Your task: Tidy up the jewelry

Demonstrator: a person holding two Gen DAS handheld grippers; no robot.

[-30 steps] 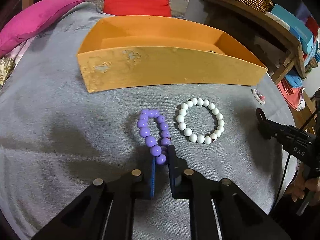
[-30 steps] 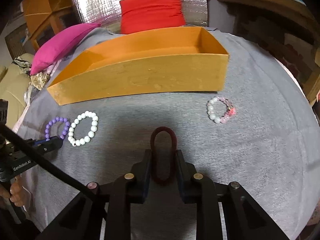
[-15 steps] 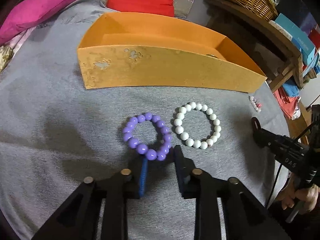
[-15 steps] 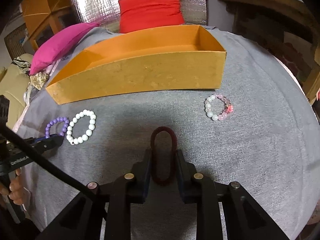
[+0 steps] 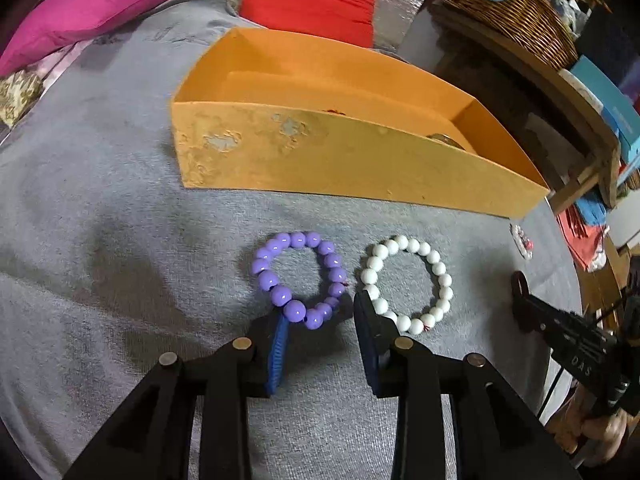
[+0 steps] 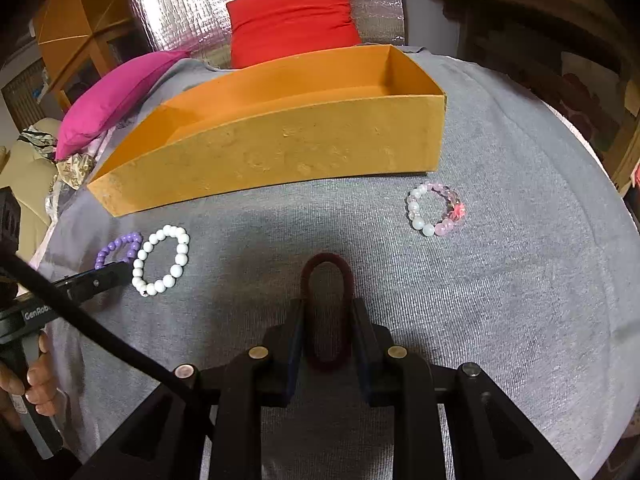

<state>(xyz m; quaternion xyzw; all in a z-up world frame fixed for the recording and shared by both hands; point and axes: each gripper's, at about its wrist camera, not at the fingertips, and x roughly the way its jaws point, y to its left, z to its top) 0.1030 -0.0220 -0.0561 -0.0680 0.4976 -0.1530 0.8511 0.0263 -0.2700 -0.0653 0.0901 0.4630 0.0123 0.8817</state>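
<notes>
Jewelry laid out on a grey-covered counter (image 5: pixel 100 240), orange box (image 5: pixel 340 160) at 12 o'clock.

Left gripper (image 5: pixel 320 316): fingers apart and opening; the purple bead bracelet (image 5: pixel 298 280) is seen flat on the cloth just ahead of them, its near beads touching the left pad, unclamped. White bead bracelet (image 5: pixel 406 284): placed just beside the purple one, at its 3 o'clock. Right gripper (image 6: pixel 328 316): fingers clamped on a dark red hair tie (image 6: pixel 327 312), squeezed into a long oval. Pink-and-white bead bracelet (image 6: pixel 436 210): found at 1 o'clock from the right gripper, near the box's right end, well apart from the others.
</notes>
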